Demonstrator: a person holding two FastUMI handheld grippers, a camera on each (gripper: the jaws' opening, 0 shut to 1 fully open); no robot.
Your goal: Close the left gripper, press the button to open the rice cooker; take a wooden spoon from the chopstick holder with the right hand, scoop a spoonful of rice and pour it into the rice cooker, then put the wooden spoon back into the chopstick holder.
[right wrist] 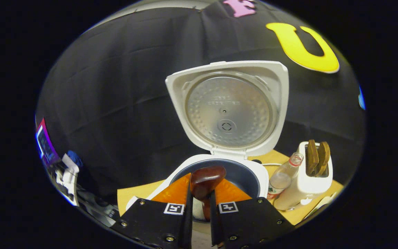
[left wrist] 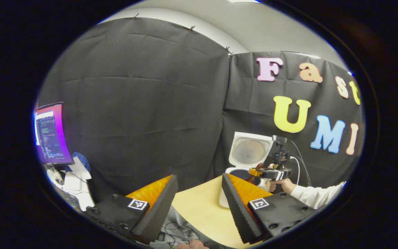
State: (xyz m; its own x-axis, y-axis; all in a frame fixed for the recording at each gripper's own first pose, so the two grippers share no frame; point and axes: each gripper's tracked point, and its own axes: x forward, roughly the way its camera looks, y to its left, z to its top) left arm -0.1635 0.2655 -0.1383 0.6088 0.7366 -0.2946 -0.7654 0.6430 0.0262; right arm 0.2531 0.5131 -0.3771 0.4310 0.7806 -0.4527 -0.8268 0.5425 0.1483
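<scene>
The white rice cooker [right wrist: 254,174] stands with its lid [right wrist: 230,107] raised upright and the dark inner pot [right wrist: 242,178] exposed. My right gripper [right wrist: 200,199] is shut on the handle of a dark wooden spoon [right wrist: 207,180], whose bowl hangs over the pot's near rim. I cannot tell whether rice is in it. A white chopstick holder [right wrist: 306,186] with two wooden utensils stands right of the cooker. My left gripper [left wrist: 199,178] is open and empty above the table's left part, well left of the cooker [left wrist: 249,152]. The right gripper [left wrist: 271,173], in a hand, hovers at the cooker.
A small bottle [right wrist: 283,178] stands between cooker and chopstick holder. The light wooden table [left wrist: 199,207] ends at a near-left edge, with cables below. A lit monitor [left wrist: 52,133] and white clutter sit far left. A white-sleeved arm [left wrist: 318,195] reaches in from the right.
</scene>
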